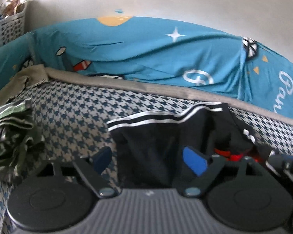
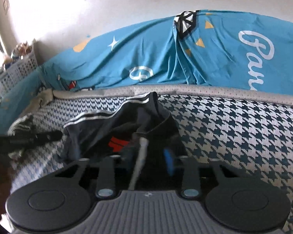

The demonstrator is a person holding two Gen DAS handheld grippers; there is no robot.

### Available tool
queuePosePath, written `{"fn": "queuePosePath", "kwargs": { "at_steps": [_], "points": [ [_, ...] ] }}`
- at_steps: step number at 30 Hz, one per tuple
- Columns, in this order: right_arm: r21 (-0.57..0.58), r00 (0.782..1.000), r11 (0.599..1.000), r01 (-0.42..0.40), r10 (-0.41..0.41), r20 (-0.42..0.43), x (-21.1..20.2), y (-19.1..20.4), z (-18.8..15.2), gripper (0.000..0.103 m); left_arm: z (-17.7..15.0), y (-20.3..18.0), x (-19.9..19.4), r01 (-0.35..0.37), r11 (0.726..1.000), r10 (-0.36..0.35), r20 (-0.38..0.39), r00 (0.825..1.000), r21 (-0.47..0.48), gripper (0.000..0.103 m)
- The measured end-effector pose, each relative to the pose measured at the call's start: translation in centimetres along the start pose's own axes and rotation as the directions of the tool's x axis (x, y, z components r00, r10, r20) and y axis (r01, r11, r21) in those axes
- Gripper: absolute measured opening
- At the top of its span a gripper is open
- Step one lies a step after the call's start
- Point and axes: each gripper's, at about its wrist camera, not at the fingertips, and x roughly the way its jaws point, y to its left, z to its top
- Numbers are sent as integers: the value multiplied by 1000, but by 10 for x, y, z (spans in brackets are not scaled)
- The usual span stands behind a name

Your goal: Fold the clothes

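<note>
Clearly, the shorts (image 1: 156, 136), black with 2 white stripes along the hem, lie bunched on the houndstooth mat (image 1: 72, 113), near its grey border and the blue sheet (image 1: 146, 50) behind. The left gripper (image 1: 148, 161) is spread wide, its fingers straddling the near edge of the fabric without pinching it. The right gripper (image 2: 149, 159) looks clenched on a fold of the shorts beside a pale drawstring (image 2: 140, 156), though blur makes the contact hard to confirm. A striped green garment (image 1: 11, 128) sits crumpled at the mat's left, well apart. To do this step well, the left gripper should probably close on a single layer at the waistband, then both should pull apart evenly so the cloth flattens before any fold.
</note>
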Motion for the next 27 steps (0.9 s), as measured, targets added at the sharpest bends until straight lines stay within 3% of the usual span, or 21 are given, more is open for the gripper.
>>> {"fn": "queuePosePath", "kwargs": {
  "at_steps": [11,20,27],
  "points": [
    [56,992,995,85,-89,84,-7,-21,9,8,-11,-24,6,47,998,-47,-12,999,43,95],
    [170,969,980,106,-140,204,-15,-58,49,8,-13,-49,16,99,994,-97,-27,995,48,97],
    [190,944,977,92,-146,296,-16,-69,77,7,-12,-68,28,122,992,-121,-29,992,26,97]
  ]
}}
